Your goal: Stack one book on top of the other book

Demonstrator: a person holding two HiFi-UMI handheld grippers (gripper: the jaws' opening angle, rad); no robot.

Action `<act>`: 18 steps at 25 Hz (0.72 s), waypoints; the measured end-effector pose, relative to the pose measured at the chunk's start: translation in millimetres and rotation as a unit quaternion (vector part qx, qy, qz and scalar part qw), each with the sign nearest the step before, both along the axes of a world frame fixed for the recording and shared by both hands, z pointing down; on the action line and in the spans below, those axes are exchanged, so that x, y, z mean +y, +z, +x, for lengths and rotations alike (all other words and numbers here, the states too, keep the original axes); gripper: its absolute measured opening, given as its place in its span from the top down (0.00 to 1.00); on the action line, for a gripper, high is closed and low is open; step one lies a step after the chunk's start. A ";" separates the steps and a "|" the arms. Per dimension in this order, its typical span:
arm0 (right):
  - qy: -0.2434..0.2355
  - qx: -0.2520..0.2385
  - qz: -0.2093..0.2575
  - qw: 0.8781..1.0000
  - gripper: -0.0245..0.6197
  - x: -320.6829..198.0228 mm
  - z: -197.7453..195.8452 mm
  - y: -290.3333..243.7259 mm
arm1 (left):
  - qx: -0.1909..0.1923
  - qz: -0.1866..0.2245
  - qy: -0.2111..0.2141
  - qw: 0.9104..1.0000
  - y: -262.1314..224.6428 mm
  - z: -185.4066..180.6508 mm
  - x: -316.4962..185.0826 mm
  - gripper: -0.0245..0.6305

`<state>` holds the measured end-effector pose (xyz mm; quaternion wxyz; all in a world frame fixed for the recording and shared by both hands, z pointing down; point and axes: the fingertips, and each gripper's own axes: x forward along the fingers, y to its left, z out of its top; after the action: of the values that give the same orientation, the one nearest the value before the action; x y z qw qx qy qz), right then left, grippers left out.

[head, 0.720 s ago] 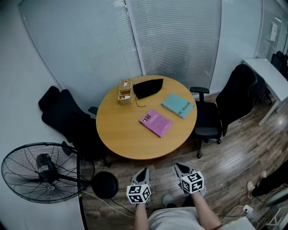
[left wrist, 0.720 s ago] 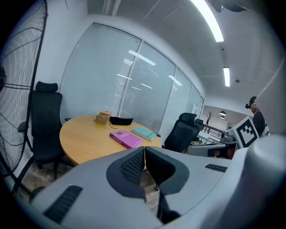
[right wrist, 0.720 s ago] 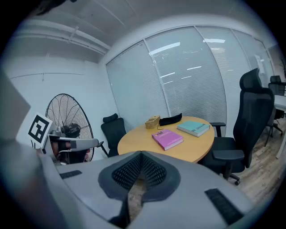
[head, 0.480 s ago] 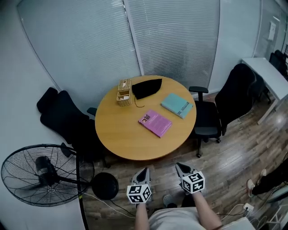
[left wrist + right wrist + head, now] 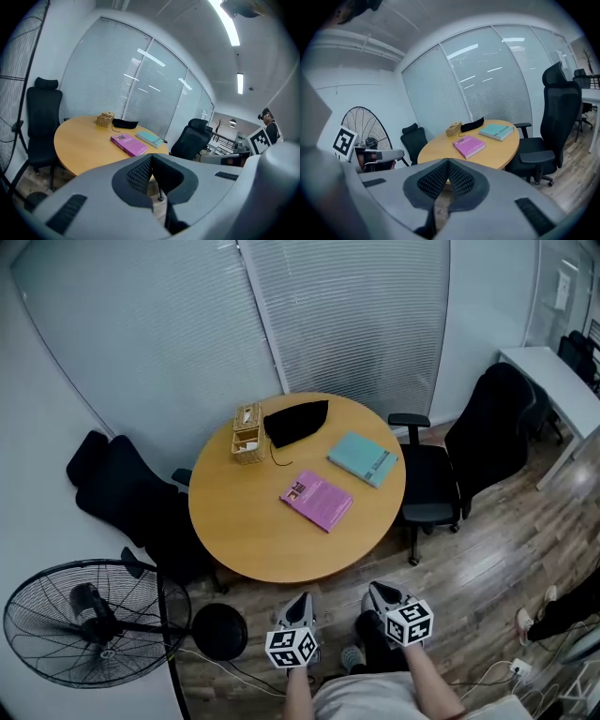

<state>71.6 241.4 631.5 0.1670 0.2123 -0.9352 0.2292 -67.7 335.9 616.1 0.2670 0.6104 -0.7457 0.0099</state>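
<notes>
A purple book [image 5: 317, 500] lies flat near the middle of the round wooden table [image 5: 234, 540]. A teal book [image 5: 363, 458] lies apart from it, toward the table's right rim. Both also show in the left gripper view, purple book [image 5: 128, 144] and teal book [image 5: 149, 138], and in the right gripper view, purple book [image 5: 469, 146] and teal book [image 5: 499, 131]. My left gripper [image 5: 302, 600] and right gripper [image 5: 374, 592] hang side by side over the floor, short of the table's near edge. Each is shut with nothing between its jaws.
A small wicker box [image 5: 247, 432] and a black pouch [image 5: 296, 422] sit at the table's far side. Black office chairs stand at the left [image 5: 127, 498] and right [image 5: 431, 488]. A standing fan [image 5: 89, 634] is at my left. A white desk [image 5: 553, 381] is far right.
The head view has shifted a little, so the table sits slightly further left and up. Both grippers stay shut and hold the same place in front of me.
</notes>
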 end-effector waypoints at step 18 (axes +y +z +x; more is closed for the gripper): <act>-0.030 0.023 -0.029 0.999 0.93 -146.0 -68.7 18.5 | -0.021 -0.054 0.001 0.998 4.4 -73.8 -158.3 0.92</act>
<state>2.9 95.4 650.0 0.2009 0.1847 -0.9299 0.2465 -141.5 177.5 620.5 0.2839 0.5956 -0.7489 0.0627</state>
